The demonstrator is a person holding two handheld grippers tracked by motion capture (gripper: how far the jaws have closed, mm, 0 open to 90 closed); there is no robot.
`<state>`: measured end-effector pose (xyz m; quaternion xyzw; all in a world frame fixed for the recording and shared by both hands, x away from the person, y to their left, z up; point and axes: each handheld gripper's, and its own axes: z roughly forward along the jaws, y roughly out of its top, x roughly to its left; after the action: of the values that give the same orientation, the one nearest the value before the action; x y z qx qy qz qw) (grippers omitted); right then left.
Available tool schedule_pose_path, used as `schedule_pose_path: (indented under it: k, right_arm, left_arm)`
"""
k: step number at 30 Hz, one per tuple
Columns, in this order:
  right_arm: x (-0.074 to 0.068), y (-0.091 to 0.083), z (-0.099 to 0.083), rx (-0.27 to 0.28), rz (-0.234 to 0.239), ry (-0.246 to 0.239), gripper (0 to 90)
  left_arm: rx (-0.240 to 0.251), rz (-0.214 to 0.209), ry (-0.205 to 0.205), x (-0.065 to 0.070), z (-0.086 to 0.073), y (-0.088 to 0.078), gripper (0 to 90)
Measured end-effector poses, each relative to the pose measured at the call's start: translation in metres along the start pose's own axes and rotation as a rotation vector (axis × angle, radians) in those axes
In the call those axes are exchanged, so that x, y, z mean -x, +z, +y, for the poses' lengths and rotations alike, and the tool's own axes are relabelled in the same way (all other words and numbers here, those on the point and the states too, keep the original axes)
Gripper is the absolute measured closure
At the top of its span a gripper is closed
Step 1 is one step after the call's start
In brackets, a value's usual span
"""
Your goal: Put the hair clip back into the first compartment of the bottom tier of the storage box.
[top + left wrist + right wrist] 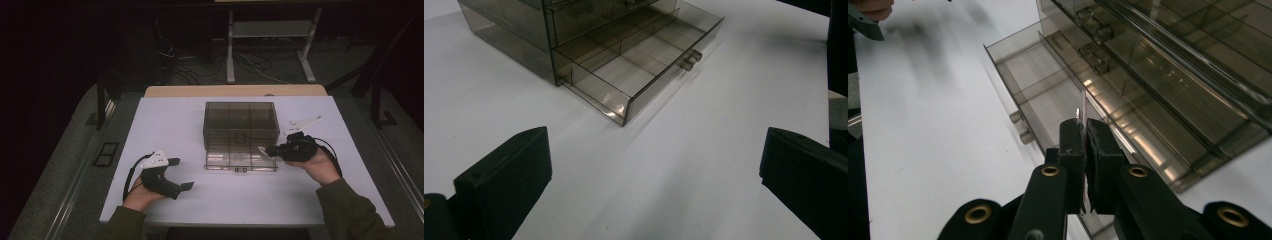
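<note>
A smoky clear drawer box [240, 120] stands mid-table with its bottom drawer [240, 161] pulled out toward me. The drawer [639, 65] has several bare compartments. My right gripper [270, 150] hovers at the drawer's right front corner, shut on a thin pale sheet [261, 149]. In the right gripper view the sheet [1082, 112] sticks up edge-on between the pressed jaws of the right gripper [1084, 132], over the open drawer [1048, 95]. My left gripper [182, 173] rests at the table's left front with its jaws wide apart. Nothing sits between them in the left gripper [654, 170] view.
The white tabletop [165, 125] has free room to the left, the right and in front of the box. Two closed upper drawers with small handles [1098, 32] sit above the open one. Beyond the table's far edge lie cables and a desk frame [270, 30].
</note>
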<state>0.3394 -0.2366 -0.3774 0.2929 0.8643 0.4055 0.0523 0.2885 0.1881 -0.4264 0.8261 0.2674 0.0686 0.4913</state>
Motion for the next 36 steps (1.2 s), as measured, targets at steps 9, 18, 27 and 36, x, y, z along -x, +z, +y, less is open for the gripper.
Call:
schedule_pose_path:
  k: [9, 18, 27, 36]
  right_arm:
    - [-0.007, 0.017, 0.015, -0.013, 0.026, -0.029, 85.3]
    - [-0.014, 0.032, 0.030, -0.019, 0.048, -0.059, 85.3]
    - [-0.020, 0.046, 0.041, -0.028, 0.064, -0.079, 85.3]
    - [-0.027, 0.057, 0.049, -0.034, 0.077, -0.096, 85.3]
  left_arm:
    - [0.003, -0.009, -0.007, -0.001, 0.000, 0.000, 0.0]
    - [0.000, -0.013, -0.004, 0.000, 0.000, 0.001, 0.0]
    - [-0.001, -0.013, -0.003, 0.000, 0.000, 0.001, 0.0]
    - [0.003, -0.013, -0.002, 0.000, 0.000, 0.000, 0.0]
